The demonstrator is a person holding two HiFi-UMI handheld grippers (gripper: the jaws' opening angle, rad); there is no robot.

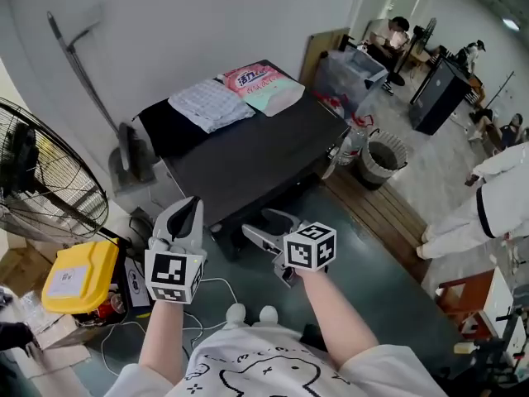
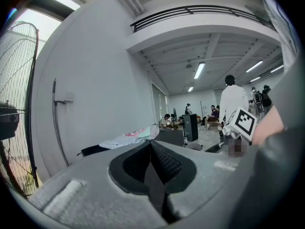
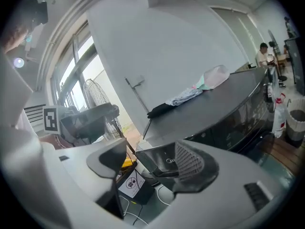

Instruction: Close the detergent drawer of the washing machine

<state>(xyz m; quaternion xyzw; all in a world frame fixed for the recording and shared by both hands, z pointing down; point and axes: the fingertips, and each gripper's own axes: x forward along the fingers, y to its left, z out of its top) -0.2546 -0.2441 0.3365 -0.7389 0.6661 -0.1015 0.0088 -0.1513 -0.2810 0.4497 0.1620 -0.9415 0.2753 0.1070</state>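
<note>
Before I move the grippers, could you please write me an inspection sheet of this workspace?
Surface: top of the washing machine, dark and flat, mostly bare.
Job's things: detergent drawer cannot be made out in any view.
Clutter: folded pale cloth, pink bag and black cloth at the far end of the top.
Grippers: left gripper, jaws together, nothing held; right gripper, jaws apart, nothing between them.
Cables: white cable on the floor near the machine.
Surroundings: fan and yellow container at left; bin and a person in white at right.
</note>
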